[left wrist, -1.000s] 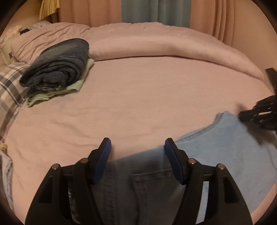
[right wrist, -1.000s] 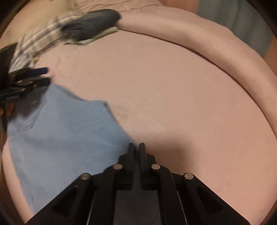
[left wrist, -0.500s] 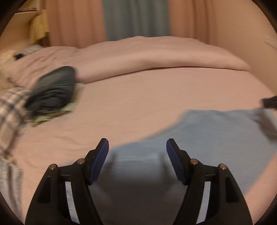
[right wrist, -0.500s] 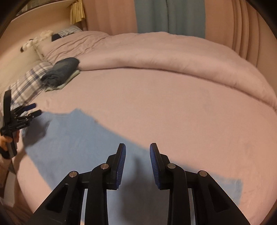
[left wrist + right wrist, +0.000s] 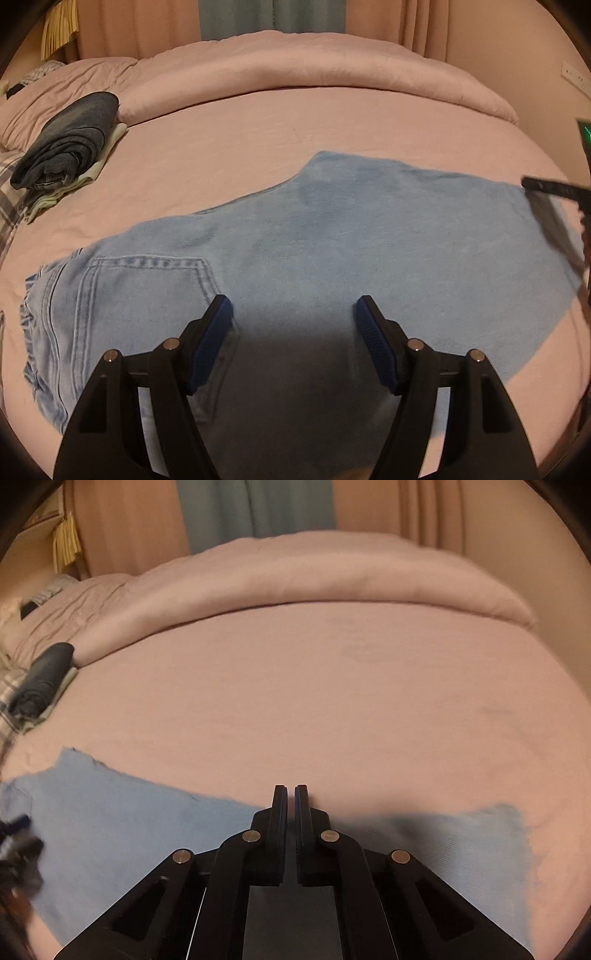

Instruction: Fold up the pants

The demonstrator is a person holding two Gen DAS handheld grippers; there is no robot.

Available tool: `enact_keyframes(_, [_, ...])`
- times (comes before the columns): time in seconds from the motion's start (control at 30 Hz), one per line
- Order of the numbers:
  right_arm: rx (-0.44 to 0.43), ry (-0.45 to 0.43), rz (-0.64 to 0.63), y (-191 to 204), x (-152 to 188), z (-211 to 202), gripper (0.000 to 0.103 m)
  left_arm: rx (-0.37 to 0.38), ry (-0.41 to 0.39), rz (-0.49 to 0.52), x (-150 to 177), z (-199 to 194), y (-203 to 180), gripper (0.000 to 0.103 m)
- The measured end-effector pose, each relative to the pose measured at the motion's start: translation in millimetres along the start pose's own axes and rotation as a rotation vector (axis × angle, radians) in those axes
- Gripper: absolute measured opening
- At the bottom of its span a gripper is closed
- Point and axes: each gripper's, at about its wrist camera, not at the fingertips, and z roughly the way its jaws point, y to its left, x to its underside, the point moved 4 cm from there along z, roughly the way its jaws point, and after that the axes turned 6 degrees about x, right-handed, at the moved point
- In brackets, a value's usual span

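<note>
Light blue jeans [image 5: 332, 236] lie flat on the pink bed, waistband and back pocket [image 5: 147, 280] at the left, legs running right. My left gripper [image 5: 293, 317] is open and empty above the seat of the jeans. My right gripper [image 5: 290, 794] is shut with nothing visible between the pads, over the far edge of the jeans' legs [image 5: 129, 819]. The right gripper's tip also shows at the right edge of the left wrist view [image 5: 546, 186]. The left gripper shows blurred at the left edge of the right wrist view [image 5: 18, 845].
A stack of folded clothes, dark jeans on top [image 5: 66, 144], sits at the bed's far left, also in the right wrist view [image 5: 44, 679]. A rolled pink duvet [image 5: 314, 70] runs along the back. A plaid pillow [image 5: 7, 192] lies at the left edge. Curtains hang behind.
Both grippers have pulled back and risen, so the jeans now show spread flat. The right gripper opened half a second ago and has shut again. The left gripper stays open.
</note>
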Motion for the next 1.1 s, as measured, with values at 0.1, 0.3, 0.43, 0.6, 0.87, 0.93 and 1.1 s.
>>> enact_keyframes(0.1, [-0.122, -0.029, 0.009, -11.4, 23.4, -39.0, 0.001, 0.057, -0.032, 0.026, -0.8, -10.3, -26.5, 0.07])
enact_keyframes(0.3, [-0.084, 0.012, -0.06, -22.6, 94.1, -61.3, 0.019, 0.161, -0.022, 0.157, 5.3, 3.8, -91.8, 0.072])
enact_keyframes(0.43, [-0.081, -0.025, 0.065, -70.9, 122.4, -77.9, 0.019, 0.146, 0.007, 0.168, 23.2, 14.2, -88.4, 0.074])
enact_keyframes(0.6, [-0.021, -0.038, 0.303, -133.6, 143.5, -109.4, 0.032, 0.147, 0.019, 0.101, 30.9, -0.9, -64.9, 0.077])
enact_keyframes(0.87, [-0.25, -0.063, 0.573, -138.0, 158.1, -100.0, 0.048, 0.273, -0.017, -0.072, 25.7, -28.5, -73.0, 0.077])
enact_keyframes(0.93, [-0.249, -0.046, 0.599, -129.1, 144.2, -84.6, 0.048, 0.309, -0.03, -0.072, 18.8, -31.4, -86.1, 0.079])
enact_keyframes(1.1, [-0.214, -0.076, 0.718, -128.9, 140.4, -68.6, 0.048, 0.435, 0.0, -0.138, 11.1, -24.8, -116.7, 0.08])
